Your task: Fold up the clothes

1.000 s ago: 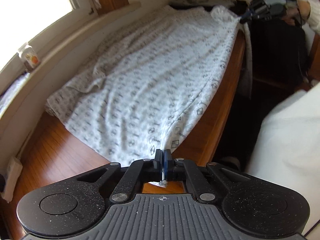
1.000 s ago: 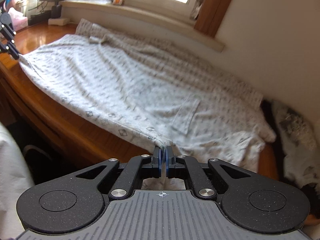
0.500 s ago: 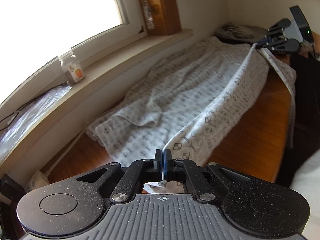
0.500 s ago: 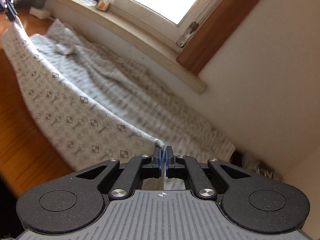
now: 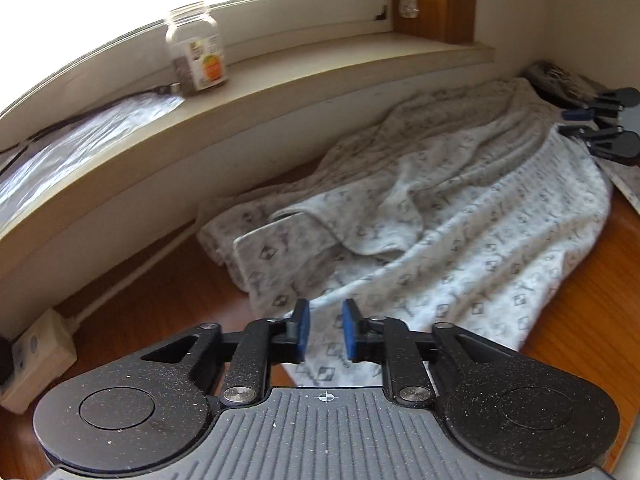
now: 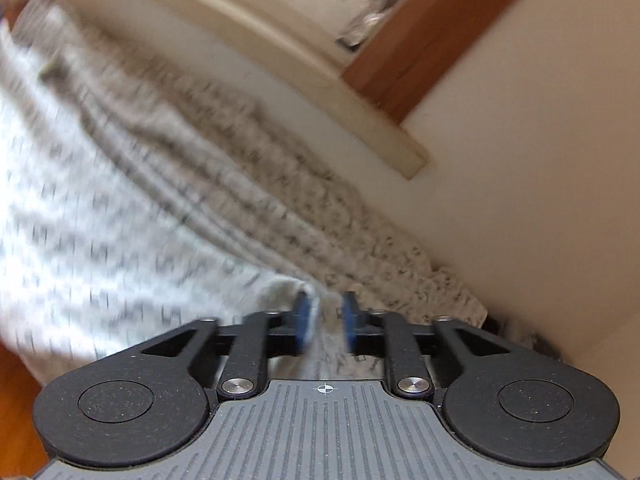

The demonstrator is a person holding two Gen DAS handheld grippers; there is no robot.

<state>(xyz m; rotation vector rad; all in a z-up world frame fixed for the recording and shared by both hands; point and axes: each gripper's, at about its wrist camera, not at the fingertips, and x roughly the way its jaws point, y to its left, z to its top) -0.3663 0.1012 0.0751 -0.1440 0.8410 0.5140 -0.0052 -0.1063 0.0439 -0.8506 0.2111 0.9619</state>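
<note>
A white garment (image 5: 460,240) with a grey square print lies folded over on itself on the wooden table (image 5: 580,320), along the wall under the window. My left gripper (image 5: 325,330) hovers at its near left corner, jaws opening, pads apart with cloth lying below the gap and not pressed. In the blurred right wrist view my right gripper (image 6: 325,322) is over the garment (image 6: 120,216) at its other end, jaws opening, a fold of cloth loose between the pads. The right gripper (image 5: 592,126) also shows at the far right edge of the left wrist view.
A clear jar (image 5: 197,54) with an orange label stands on the window sill (image 5: 320,76), beside a plastic sheet (image 5: 72,148). A white power strip (image 5: 36,356) lies by the wall at left. A dark patterned item (image 5: 560,80) sits in the far corner.
Both grippers carried the garment's near edge toward the window wall, folding it over. Both were shut on the edge and now have their pads apart, with the cloth released.
</note>
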